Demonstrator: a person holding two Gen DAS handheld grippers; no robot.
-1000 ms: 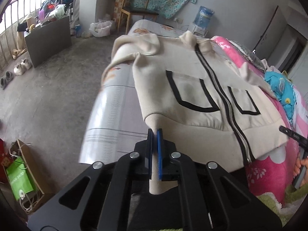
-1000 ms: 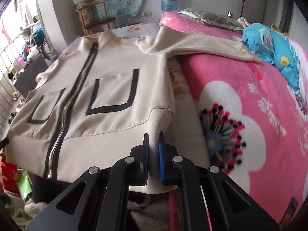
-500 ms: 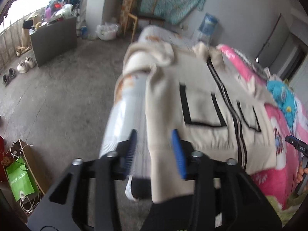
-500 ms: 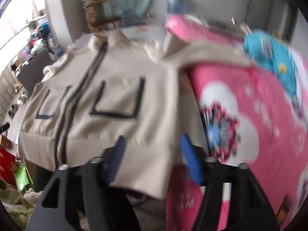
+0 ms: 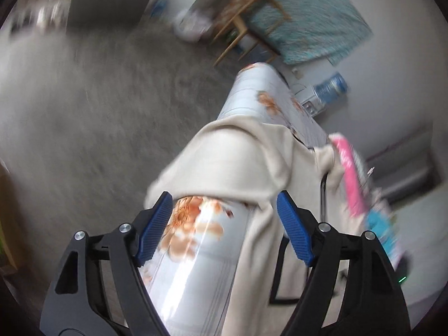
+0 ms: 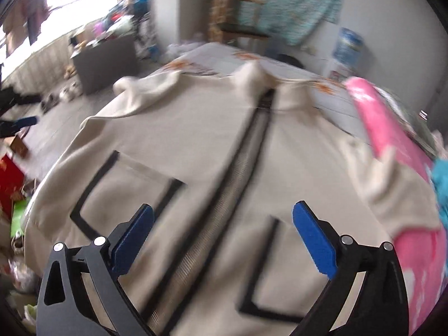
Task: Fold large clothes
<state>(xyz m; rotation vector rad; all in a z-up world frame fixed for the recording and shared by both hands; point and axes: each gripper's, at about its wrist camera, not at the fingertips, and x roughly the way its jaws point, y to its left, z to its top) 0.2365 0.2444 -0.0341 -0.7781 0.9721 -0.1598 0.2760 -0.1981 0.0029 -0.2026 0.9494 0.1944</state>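
- Left wrist view: the left gripper (image 5: 224, 218) has just been spreading its jaws, and they now stand apart with nothing pinched. Between and beyond the blue pads (image 5: 156, 224) show the glossy flowered table cover (image 5: 196, 252) and an edge of the cream jacket (image 5: 232, 162).
- The jacket's sleeve and shoulder are bunched just ahead of the tips, draping over the cover's edge. My guess is that the gripper let go so the garment could settle flat for a fold.
- Right wrist view: the right gripper (image 6: 224, 232) has also just been opening; its jaws are wide apart and clear of the cloth, with the jacket front under and ahead of them.
- The jacket lies face up. Its zipper (image 6: 238, 173) runs away from the tool toward the collar (image 6: 254, 77), so the long axis points forward, hem nearest the gripper, collar farthest.
- 2 black-trimmed pockets flank the zipper; the pink blanket (image 6: 386, 128) lies to the tool's right.
- Both views are blurred, so fine contact is uncertain.
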